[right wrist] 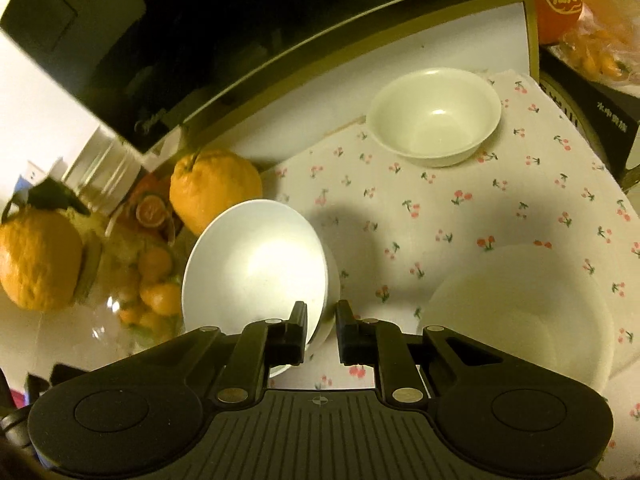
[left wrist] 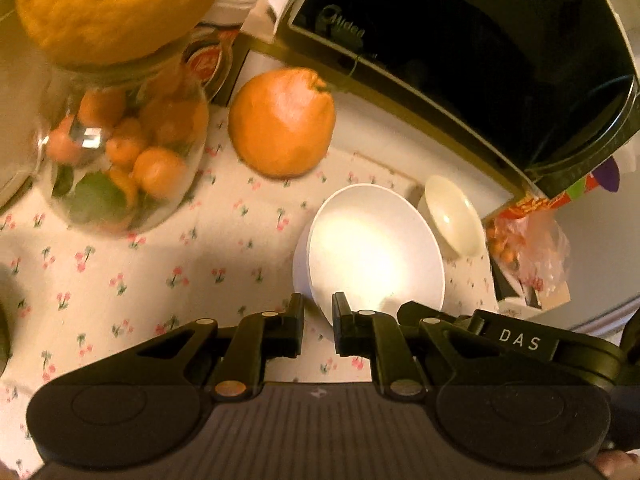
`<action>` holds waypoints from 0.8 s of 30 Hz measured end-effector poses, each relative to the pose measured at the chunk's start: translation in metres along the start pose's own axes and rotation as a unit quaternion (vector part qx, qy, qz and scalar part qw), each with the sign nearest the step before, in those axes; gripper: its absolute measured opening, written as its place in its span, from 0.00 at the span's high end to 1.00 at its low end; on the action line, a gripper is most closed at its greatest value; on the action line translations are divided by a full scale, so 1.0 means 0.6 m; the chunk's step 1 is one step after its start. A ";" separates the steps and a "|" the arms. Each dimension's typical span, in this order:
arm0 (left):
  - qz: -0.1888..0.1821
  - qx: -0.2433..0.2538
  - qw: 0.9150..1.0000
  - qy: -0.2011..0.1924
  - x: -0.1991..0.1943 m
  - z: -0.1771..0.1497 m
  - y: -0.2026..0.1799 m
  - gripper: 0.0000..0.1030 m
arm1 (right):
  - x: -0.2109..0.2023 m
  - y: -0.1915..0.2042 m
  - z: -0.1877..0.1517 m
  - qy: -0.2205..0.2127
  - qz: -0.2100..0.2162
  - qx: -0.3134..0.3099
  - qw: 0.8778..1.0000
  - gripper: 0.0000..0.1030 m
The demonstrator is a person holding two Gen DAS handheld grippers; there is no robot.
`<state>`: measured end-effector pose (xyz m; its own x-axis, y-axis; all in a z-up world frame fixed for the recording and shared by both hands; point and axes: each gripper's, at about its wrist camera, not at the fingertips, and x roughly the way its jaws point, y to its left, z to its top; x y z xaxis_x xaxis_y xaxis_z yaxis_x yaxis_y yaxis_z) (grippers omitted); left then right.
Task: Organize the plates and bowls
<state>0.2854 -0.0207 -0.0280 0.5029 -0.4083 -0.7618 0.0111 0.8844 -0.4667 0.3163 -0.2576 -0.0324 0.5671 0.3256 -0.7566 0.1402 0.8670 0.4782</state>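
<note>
A white bowl is tilted on its side above the cherry-print cloth. My left gripper is shut on its rim from one side, and my right gripper is shut on its rim from the other. The right gripper's body also shows in the left wrist view. A cream bowl stands upright at the back, near the microwave; it also shows in the left wrist view. A large white bowl sits to the right of my right gripper.
A black microwave stands at the back. A large orange lies beside a glass jar of small oranges, with another orange on the jar. A bag of snacks lies at the right edge.
</note>
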 end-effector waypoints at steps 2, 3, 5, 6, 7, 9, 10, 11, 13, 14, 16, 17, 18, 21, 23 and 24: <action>-0.001 -0.006 1.000 0.007 0.001 -0.003 0.005 0.88 | -0.004 0.008 -0.009 0.001 -0.008 -0.013 1.000 0.85; -0.001 -0.009 1.000 0.010 0.000 -0.004 0.007 0.88 | -0.007 0.009 -0.012 0.003 -0.009 -0.017 1.000 0.84; 0.000 -0.012 1.000 0.015 -0.003 -0.007 0.010 0.88 | -0.008 0.013 -0.020 0.008 -0.012 -0.022 1.000 0.84; 0.000 -0.011 1.000 0.017 -0.003 -0.008 0.010 0.88 | -0.008 0.014 -0.022 0.010 -0.014 -0.024 1.000 0.84; 0.001 -0.009 1.000 0.018 -0.004 -0.009 0.010 0.88 | -0.009 0.015 -0.025 0.012 -0.016 -0.025 0.999 0.84; 0.004 -0.007 1.000 0.021 -0.005 -0.011 0.010 0.88 | -0.008 0.015 -0.031 0.017 -0.017 -0.026 0.999 0.83; 0.004 -0.008 1.000 0.023 -0.005 -0.011 0.011 0.88 | -0.008 0.014 -0.033 0.019 -0.017 -0.025 0.999 0.83; 0.004 -0.012 1.000 0.026 -0.003 -0.012 0.012 0.88 | -0.008 0.014 -0.035 0.021 -0.018 -0.024 0.999 0.83; 0.004 -0.020 0.999 0.034 -0.001 -0.014 0.017 0.88 | -0.008 0.014 -0.038 0.024 -0.019 -0.024 0.999 0.82; 0.004 -0.023 0.999 0.038 0.001 -0.015 0.018 0.88 | -0.008 0.015 -0.039 0.026 -0.021 -0.025 0.999 0.82; 0.005 -0.026 0.999 0.042 0.003 -0.016 0.020 0.88 | -0.008 0.016 -0.041 0.029 -0.023 -0.028 0.999 0.82; 0.006 -0.027 0.999 0.044 0.004 -0.017 0.020 0.88 | -0.007 0.016 -0.041 0.031 -0.024 -0.029 0.999 0.82; 0.007 -0.027 0.999 0.046 0.003 -0.017 0.021 0.88 | -0.005 0.015 -0.042 0.034 -0.024 -0.027 0.999 0.82; 0.009 -0.028 0.998 0.049 0.005 -0.018 0.022 0.88 | 0.001 0.009 -0.041 0.044 -0.022 -0.016 0.999 0.82; 0.010 -0.029 0.998 0.051 0.008 -0.018 0.023 0.88 | 0.005 0.004 -0.041 0.051 -0.020 -0.007 0.998 0.82; 0.011 -0.029 0.998 0.053 0.010 -0.018 0.024 0.88 | 0.007 0.002 -0.041 0.053 -0.019 -0.004 0.998 0.82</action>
<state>0.2791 -0.0128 -0.0441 0.4079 -0.4138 -0.8138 -0.0503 0.8798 -0.4726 0.2992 -0.2462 -0.0462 0.4723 0.3305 -0.8172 0.1529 0.8823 0.4452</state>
